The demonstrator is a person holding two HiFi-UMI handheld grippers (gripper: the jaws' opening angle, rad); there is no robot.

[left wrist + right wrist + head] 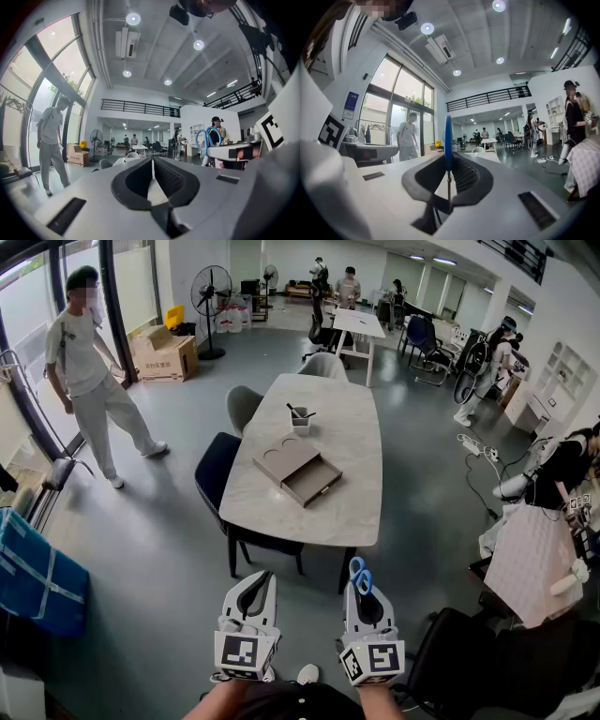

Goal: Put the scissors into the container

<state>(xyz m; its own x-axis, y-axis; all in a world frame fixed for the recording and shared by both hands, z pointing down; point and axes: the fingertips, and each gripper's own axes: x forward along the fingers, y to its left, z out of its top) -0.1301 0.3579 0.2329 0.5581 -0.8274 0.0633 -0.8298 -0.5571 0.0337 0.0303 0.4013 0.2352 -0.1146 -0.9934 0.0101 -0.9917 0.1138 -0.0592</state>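
The blue-handled scissors [360,574] stick up out of my right gripper [361,589], whose jaws are shut on the blades. In the right gripper view the scissors [447,136] stand edge-on between the pads. They also show from the left gripper view, where the scissors [205,138] are off to the right. My left gripper [259,579] is beside the right one, shut and with nothing in it. Both hang in the air short of the near end of the table [356,502]. A small white container [301,419] with dark tools in it stands at the table's middle, well ahead of both grippers.
A flat brown box [297,469] with a pulled-out drawer lies on the table, nearer than the container. Dark and grey chairs [216,470] line the table's left side. A person [94,371] stands far left by the windows. A checked cloth [534,559] is at the right.
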